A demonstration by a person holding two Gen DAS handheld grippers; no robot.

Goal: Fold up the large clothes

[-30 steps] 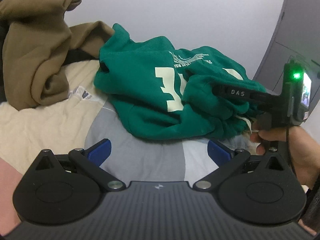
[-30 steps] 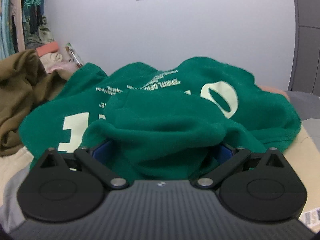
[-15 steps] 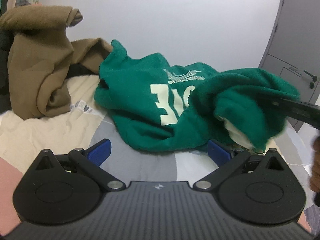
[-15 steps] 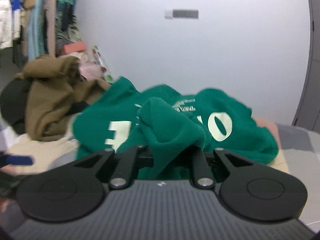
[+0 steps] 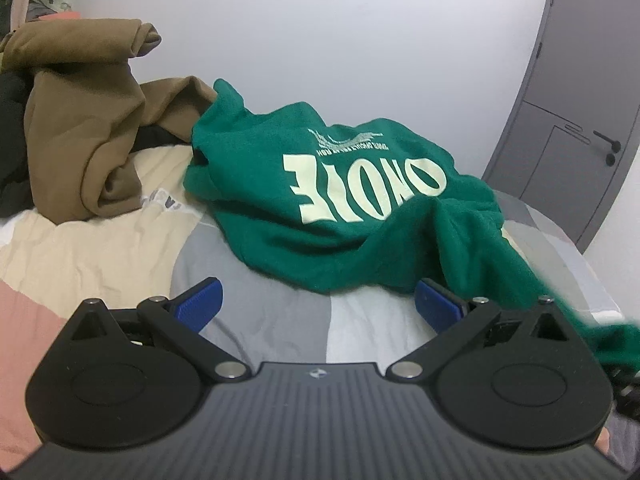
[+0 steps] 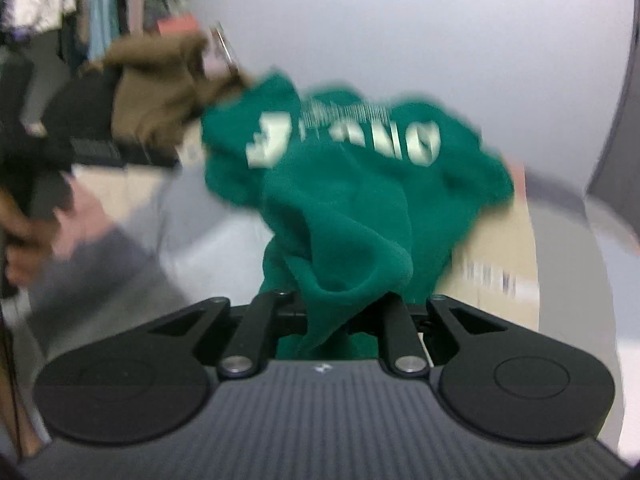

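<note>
Since a second ago my right gripper (image 6: 344, 312) has dragged the soft, floppy green sweatshirt (image 5: 340, 208) toward lower right, fingers clamped on a fold; left gripper (image 5: 318, 306) gapes wide, empty, and should take the near hem.

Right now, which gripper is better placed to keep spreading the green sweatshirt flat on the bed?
Right. The right gripper is already shut on a bunch of the green sweatshirt and pulls it out. The left gripper is open above the bedcover, short of the cloth, holding nothing.

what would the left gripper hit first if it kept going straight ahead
Probably the green sweatshirt: the open left gripper points at its near hem across a strip of grey bedding. Depth is unclear.
</note>
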